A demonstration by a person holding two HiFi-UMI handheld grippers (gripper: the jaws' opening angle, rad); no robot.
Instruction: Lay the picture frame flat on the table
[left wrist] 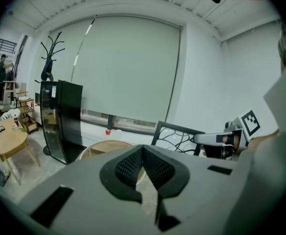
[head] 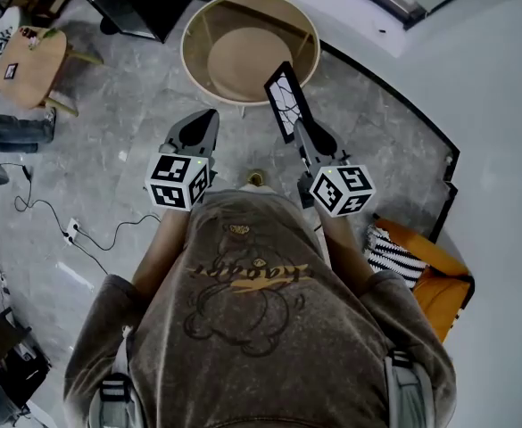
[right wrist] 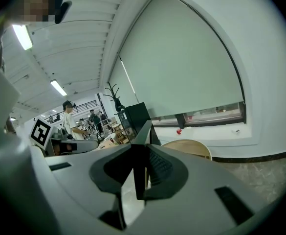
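Observation:
The picture frame (head: 285,97) is black with a white sheet of black curved lines, and it stands tilted in the air over the floor, short of the round table (head: 189,45). My right gripper (head: 303,134) is shut on its lower edge. In the right gripper view the frame (right wrist: 143,133) shows edge-on between the pads, with the table (right wrist: 187,148) beyond it. My left gripper (head: 209,116) hangs beside it at the left, shut and holding nothing. In the left gripper view, the frame (left wrist: 178,138) and the right gripper (left wrist: 222,140) show at the right.
The round table has a glass top in a pale wooden rim. A small wooden table (head: 30,65) stands at the far left. A black cabinet (left wrist: 59,121) and a coat stand (left wrist: 49,65) are near the window. An orange bag (head: 432,279) lies at my right, a cable (head: 82,235) at my left.

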